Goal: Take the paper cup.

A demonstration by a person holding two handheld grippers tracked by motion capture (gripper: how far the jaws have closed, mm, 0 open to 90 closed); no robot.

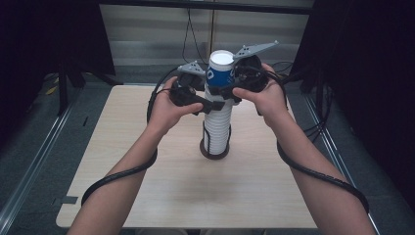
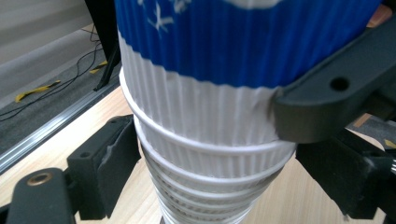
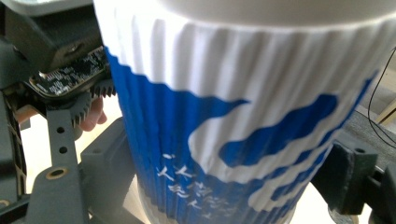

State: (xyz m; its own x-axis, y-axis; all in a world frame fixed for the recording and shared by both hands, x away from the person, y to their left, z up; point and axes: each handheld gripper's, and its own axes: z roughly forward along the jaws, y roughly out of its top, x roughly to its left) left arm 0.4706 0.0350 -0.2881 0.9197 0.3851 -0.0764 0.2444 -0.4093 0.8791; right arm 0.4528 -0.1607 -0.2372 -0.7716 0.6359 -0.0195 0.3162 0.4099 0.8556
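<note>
High view: upright stack of white ribbed paper cups (image 1: 218,127) at frame centre on the table (image 1: 147,196), blue-printed cup (image 1: 220,72) topmost. My left gripper (image 1: 211,104) sits lower, right gripper (image 1: 234,84) nearer the top cup.

Left gripper view: stack (image 2: 205,140) between my jaws, left pad clear of it, so released.

Right gripper view: blue cup (image 3: 224,140) centre frame, axis vertical; jaws flank it, contact I cannot tell.

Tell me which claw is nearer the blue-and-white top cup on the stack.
Right. The right claw closes around the top cup; the left claw sits lower, jaws open around the white stack.
</note>
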